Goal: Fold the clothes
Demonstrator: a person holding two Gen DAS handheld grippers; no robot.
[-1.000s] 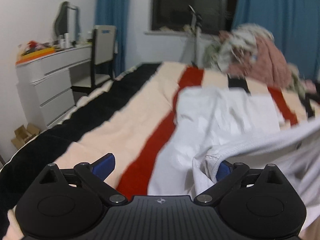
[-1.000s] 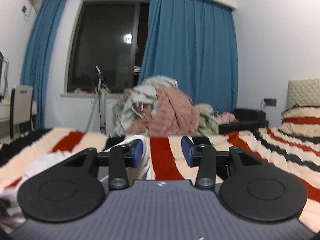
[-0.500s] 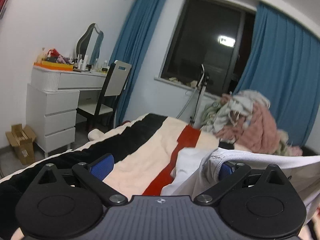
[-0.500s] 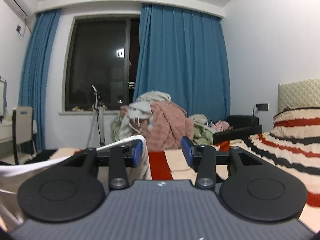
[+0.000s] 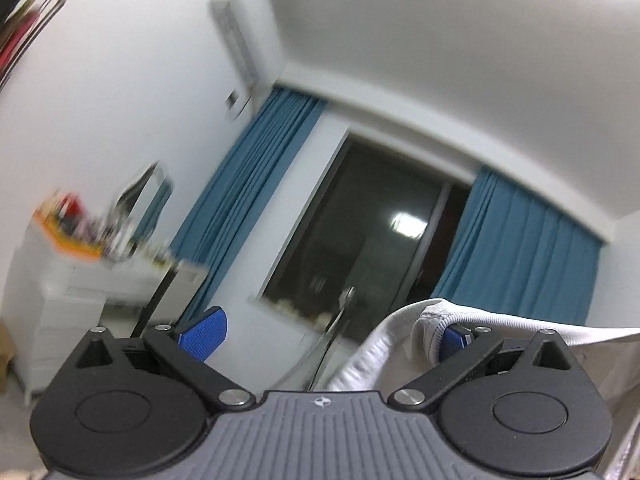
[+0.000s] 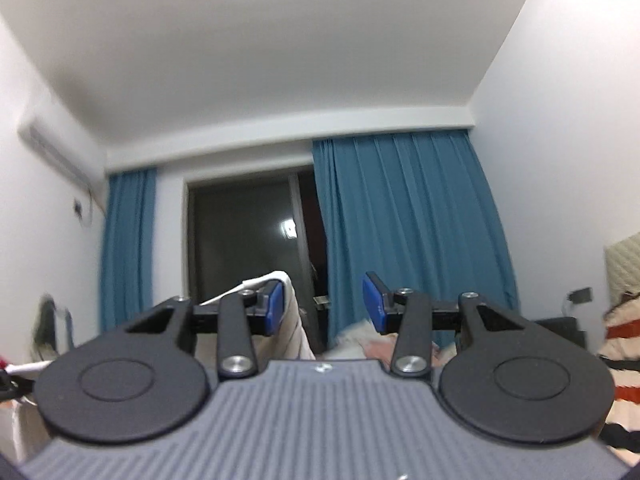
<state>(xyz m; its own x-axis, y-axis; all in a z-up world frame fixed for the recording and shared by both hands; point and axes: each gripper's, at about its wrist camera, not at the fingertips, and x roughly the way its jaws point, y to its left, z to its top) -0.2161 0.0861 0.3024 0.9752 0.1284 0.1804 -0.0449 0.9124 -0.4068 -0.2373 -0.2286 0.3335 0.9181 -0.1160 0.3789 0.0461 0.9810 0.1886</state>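
A white garment (image 5: 404, 344) hangs over the right finger of my left gripper (image 5: 332, 334), its ribbed hem draped around the blue pad (image 5: 454, 338). The left jaws stand wide apart. The same white cloth (image 6: 290, 320) hangs over the left finger of my right gripper (image 6: 323, 306), whose jaws are also apart. Both grippers are raised and tilted up toward the ceiling. The bed is almost out of view.
A dark window (image 6: 248, 256) with blue curtains (image 6: 408, 232) is ahead. A white dresser (image 5: 80, 292) with clutter and a mirror stands at the left. An air conditioner (image 5: 240, 40) hangs on the left wall. A striped blanket (image 6: 624, 360) and headboard show at the right.
Both grippers have lifted and tilted upward, carrying the white garment up off the bed. The bed and clothes pile have dropped out of view.
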